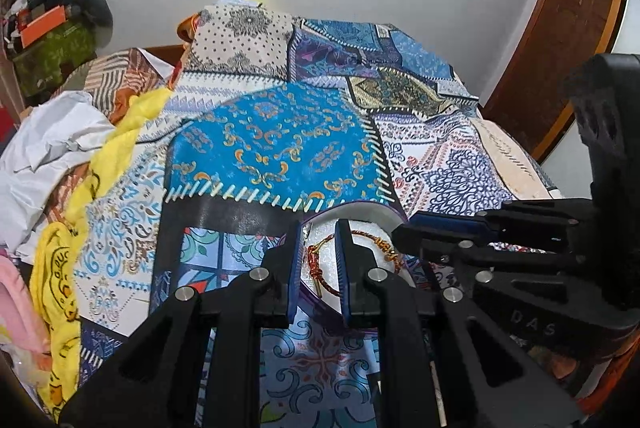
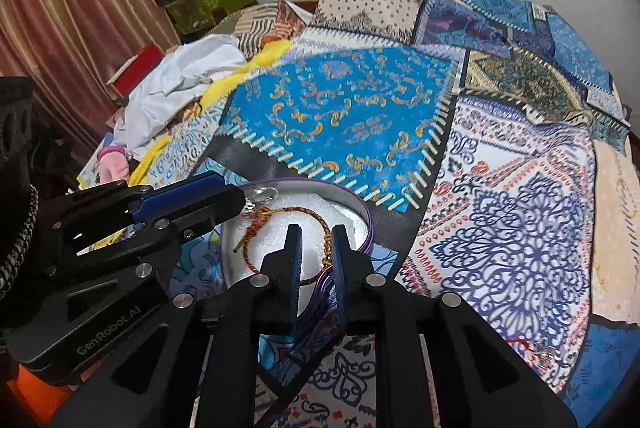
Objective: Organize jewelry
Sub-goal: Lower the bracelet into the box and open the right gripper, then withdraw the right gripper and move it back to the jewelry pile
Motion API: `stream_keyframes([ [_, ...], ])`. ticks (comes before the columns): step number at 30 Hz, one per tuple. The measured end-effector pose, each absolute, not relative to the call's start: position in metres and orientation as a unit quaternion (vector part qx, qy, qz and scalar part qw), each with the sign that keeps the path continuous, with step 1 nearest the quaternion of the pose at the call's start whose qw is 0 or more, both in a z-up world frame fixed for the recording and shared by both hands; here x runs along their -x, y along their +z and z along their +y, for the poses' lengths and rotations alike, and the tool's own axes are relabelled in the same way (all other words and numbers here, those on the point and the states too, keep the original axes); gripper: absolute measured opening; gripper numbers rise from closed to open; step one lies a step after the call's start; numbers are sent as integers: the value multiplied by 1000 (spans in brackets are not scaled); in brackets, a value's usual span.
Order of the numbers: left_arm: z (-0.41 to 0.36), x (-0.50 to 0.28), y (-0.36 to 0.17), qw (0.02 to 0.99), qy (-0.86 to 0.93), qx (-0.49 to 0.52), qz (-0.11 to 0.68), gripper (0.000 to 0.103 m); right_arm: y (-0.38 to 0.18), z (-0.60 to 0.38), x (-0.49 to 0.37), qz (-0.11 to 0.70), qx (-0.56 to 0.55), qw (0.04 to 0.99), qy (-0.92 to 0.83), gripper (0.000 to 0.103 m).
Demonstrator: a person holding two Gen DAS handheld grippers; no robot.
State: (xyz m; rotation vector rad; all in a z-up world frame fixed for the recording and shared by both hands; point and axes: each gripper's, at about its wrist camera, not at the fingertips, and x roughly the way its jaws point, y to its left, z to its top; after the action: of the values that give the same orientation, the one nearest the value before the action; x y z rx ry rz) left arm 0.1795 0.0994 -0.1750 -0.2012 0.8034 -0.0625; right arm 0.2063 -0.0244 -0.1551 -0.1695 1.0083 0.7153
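Both grippers hovering over round box on patterned bedspread

Red-gold bracelet is lying on the white pad inside the purple-rimmed box. Left gripper and right gripper are poised above it, jaws narrowly parted, grasping nothing; bedspread lying beneath

both wrist views close above tray

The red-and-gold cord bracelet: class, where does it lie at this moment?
In both wrist views the cord bracelet lies on the white padding inside the round purple-rimmed box, low centre, on the patchwork cloth.
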Motion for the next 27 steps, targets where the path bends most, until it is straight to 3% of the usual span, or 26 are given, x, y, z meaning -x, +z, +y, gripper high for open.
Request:
stream_keyframes([
  [10,91,-155,-139,930,-18,77,358,16,-109,-44,-188,415,72,846,326,14],
  [13,87,-146,-128,935,-13,71,347,20,-96,-56,-181,400,61,855,325,20],
  [15,84,-142,-123,937,-10,67,342,33,-89,-63,-175,386,59,863,320,34],
  [18,78,-133,-113,942,-5,59,330,50,-76,-75,-164,360,55,878,311,42],
  [27,46,-122,-97,949,-10,30,315,66,-57,-110,-149,332,43,896,293,43],
])
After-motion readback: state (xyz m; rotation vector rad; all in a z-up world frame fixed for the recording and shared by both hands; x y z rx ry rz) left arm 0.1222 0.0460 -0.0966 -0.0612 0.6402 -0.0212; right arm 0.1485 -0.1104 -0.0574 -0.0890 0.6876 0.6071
